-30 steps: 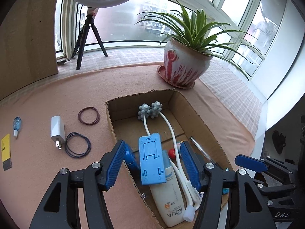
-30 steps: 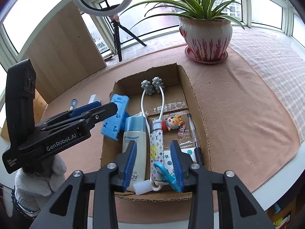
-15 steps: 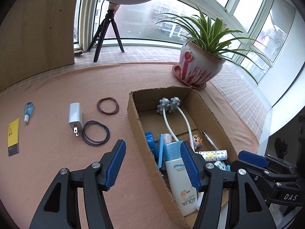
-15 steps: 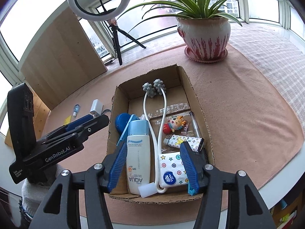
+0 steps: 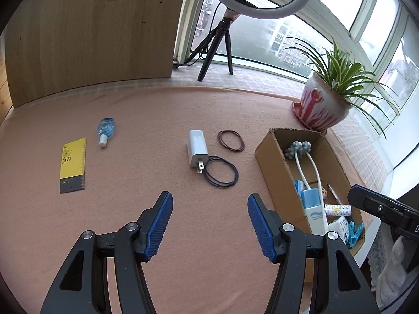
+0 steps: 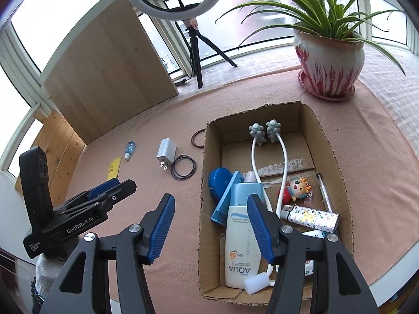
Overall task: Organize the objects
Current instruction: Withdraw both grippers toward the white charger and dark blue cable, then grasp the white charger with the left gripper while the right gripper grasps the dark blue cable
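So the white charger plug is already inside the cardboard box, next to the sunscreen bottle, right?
Not quite. The white charger plug is not in the cardboard box; it lies on the pink cloth outside it, beside the dark elastic bands. The left wrist view shows this. The sunscreen bottle is indeed in the box.

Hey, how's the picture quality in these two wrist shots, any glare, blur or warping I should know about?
Left wrist view: sharp, soft daylight, faint shadows; fisheye bends the wooden panel and window frames, dark vignette in the corners. Right wrist view: sharp too, but the windows blow out to white at left, and the cardboard box looks bowed.
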